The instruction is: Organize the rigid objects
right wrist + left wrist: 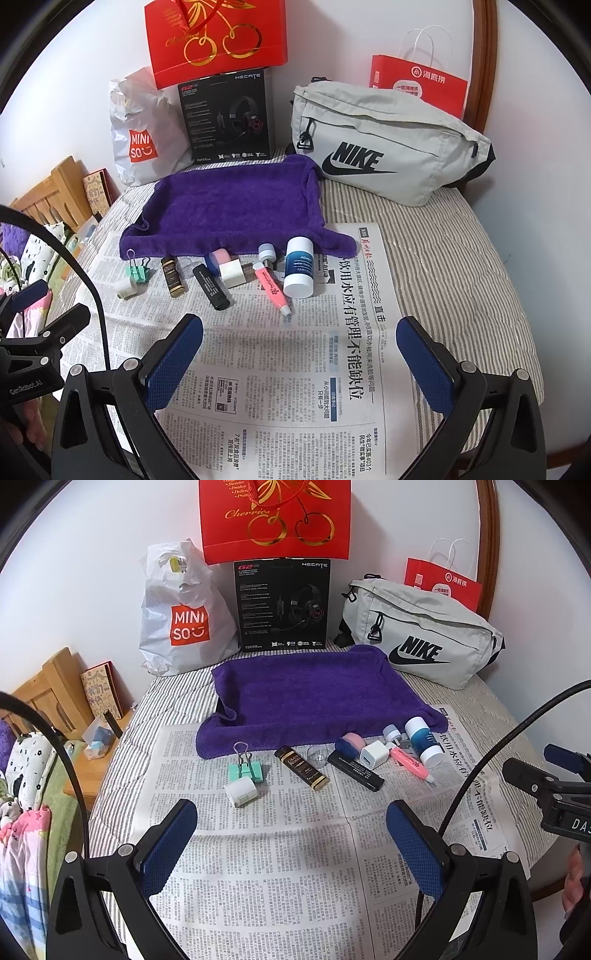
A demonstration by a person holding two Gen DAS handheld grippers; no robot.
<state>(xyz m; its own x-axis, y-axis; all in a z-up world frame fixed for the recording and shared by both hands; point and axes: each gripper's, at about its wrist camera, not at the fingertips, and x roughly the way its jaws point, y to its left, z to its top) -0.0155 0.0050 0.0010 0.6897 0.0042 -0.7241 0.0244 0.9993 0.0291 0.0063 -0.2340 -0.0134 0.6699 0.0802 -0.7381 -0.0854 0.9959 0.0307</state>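
Both jaws spread, empty: left gripper (291, 827), right gripper (300, 343); clip (245, 770) ahead of left jaws; bottle (300, 267) ahead of right; towel (236, 210) beyond.

- The right tongs (299, 354) hang wide apart over a newspaper (280, 369) spread on a striped bed (461, 277), gripping nothing.
- Along the newspaper's far edge lie a green binder clip (139, 272), a small white roll (125, 287), a dark brown tube (172, 277), a black bar (211, 286), a white cube charger (232, 272), a pink tube (271, 286) and a blue-and-white bottle (299, 267).
- A purple towel (229, 206) lies just behind them.
- A grey Nike bag (388, 147) rests by the wall.
- The left tongs (22, 295) show at the left edge.
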